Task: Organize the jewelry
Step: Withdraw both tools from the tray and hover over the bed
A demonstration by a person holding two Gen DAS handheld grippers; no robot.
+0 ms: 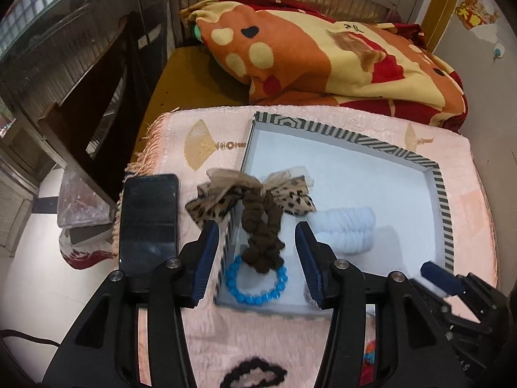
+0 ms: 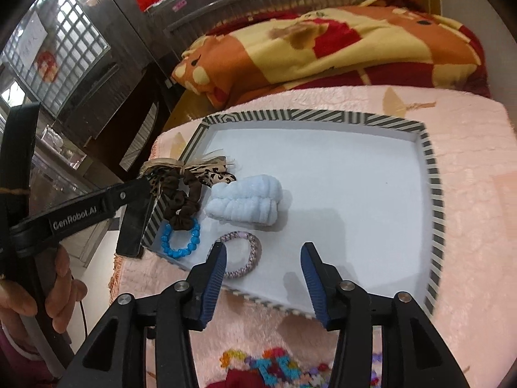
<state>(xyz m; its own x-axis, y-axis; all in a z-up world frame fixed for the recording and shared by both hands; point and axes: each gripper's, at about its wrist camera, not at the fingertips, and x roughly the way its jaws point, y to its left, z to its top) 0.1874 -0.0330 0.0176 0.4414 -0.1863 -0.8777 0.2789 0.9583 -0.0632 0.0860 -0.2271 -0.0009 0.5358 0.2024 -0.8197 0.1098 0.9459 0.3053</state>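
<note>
Between the left gripper's (image 1: 257, 260) ribbed, matt blue pads lie a glossy, translucent blue bead bracelet (image 1: 257, 286) and a crinkled brown cloth scrunchie (image 1: 263, 236) with a gauzy leopard-print bow. Ahead of the right gripper (image 2: 263, 279), the tray (image 2: 429, 194) has a smooth matt white floor and a striped paper-like rim, holding a fluffy pale-blue terry band (image 2: 245, 202) and a braided lilac hair tie (image 2: 240, 257). Everything rests on a plush pink rug (image 2: 468, 226); left of the left gripper lies a glossy black phone (image 1: 148, 223).

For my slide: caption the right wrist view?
Open right tool above tray holding bracelets, scrunchies.

Blue bead bracelet (image 1: 257, 283) lies in striped tray (image 1: 441, 200).
</note>
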